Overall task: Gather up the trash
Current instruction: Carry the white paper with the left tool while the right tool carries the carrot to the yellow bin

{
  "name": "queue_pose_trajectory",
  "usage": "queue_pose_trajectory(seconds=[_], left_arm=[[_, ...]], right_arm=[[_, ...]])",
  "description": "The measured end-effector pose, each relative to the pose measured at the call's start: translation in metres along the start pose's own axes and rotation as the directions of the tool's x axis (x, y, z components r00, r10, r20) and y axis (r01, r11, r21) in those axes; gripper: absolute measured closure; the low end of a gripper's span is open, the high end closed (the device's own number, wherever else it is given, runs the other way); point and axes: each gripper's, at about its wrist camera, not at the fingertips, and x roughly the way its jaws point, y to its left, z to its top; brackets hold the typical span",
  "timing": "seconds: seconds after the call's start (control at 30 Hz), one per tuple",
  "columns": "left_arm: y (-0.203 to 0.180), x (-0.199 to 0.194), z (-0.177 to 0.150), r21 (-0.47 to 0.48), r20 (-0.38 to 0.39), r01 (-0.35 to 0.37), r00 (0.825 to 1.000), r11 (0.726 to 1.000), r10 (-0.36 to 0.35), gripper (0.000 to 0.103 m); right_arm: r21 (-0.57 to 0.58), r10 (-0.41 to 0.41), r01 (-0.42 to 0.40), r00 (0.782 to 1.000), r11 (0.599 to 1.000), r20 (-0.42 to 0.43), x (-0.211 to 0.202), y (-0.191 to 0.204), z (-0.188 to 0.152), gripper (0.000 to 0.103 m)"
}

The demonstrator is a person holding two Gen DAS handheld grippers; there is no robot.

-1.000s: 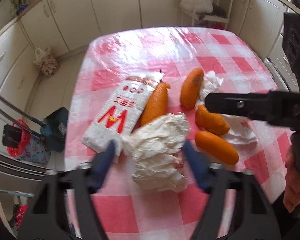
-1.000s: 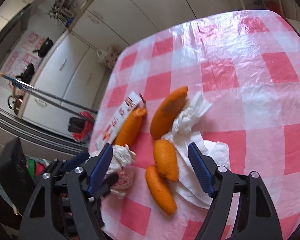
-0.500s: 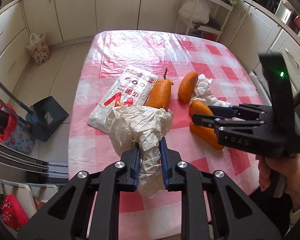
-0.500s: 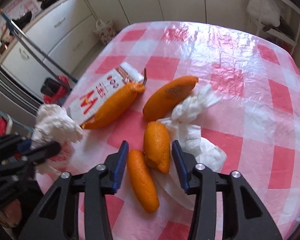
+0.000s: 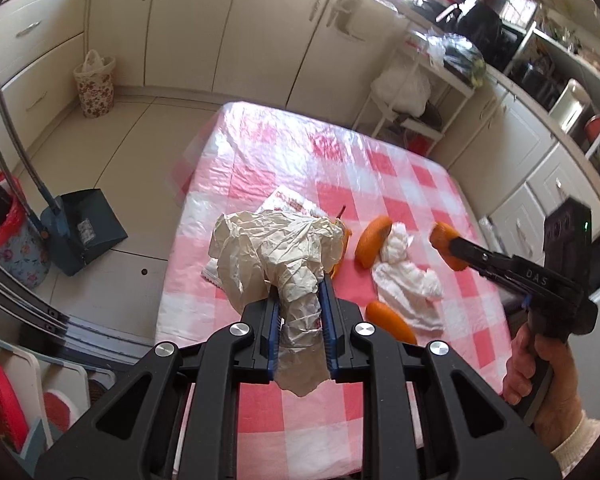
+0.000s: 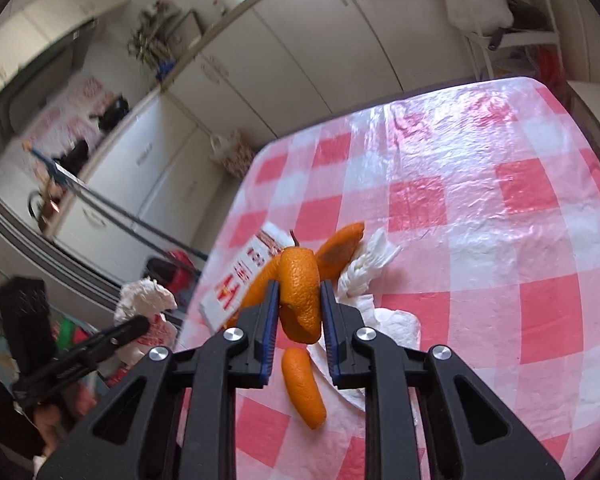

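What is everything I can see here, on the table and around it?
table: one, red-and-white checked cloth under clear plastic, middle of a kitchen
peel: four pieces, orange; one between the right gripper's closing jaws, three on the table
crumpled paper: one wad, off-white, clamped in the left gripper above the table
tissue: one crumpled heap, white, on the table among the peels
packet: one, white with red print, flat near the table's left edge
dustpan: one, dark blue, on the floor left of the table
floral bag: one, by the far cupboards
cupboards: cream, along the walls
left gripper: black, blue pads
right gripper: black, blue pads
hand: one, holding the right gripper's handle
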Motion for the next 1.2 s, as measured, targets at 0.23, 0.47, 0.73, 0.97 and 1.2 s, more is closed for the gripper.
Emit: queue_pose_trajectory(seconds=[0.23, 0.47, 0.73, 0.97, 1.2], left_arm=[[0.003, -0.013, 0.004, -0.034, 0.060, 0.062, 0.996, 0.997, -0.060, 0.086], [-0.028, -0.017, 0.000, 0.041, 0.091, 0.118, 0.989, 0.992, -0.121, 0.086], [-0.102, -0.010, -0.016, 0.129, 0.023, 0.242, 0.969, 0.962, -0.247, 0.086], [-0.221, 0.009, -0.037, 0.299, -0.097, 0.341, 0.940, 0.891, -0.327, 0.086], [-0.353, 0.052, -0.072, 0.471, -0.252, 0.420, 0.907, 0.776, -0.338, 0.086]], right_arm=[[0.073, 0.072, -0.078, 0.994, 0.994, 0.080, -0.029, -0.008, 0.003, 0.082], [0.077, 0.112, -0.126, 0.980, 0.989, 0.162, -0.065, -0.012, -0.009, 0.082], [0.135, 0.118, -0.163, 0.949, 0.977, 0.293, -0.134, -0.046, -0.027, 0.082], [0.198, -0.044, -0.021, 0.948, 0.980, 0.316, -0.196, -0.110, -0.066, 0.082], [0.350, -0.201, 0.088, 0.932, 0.933, 0.301, -0.229, -0.191, -0.113, 0.082]])
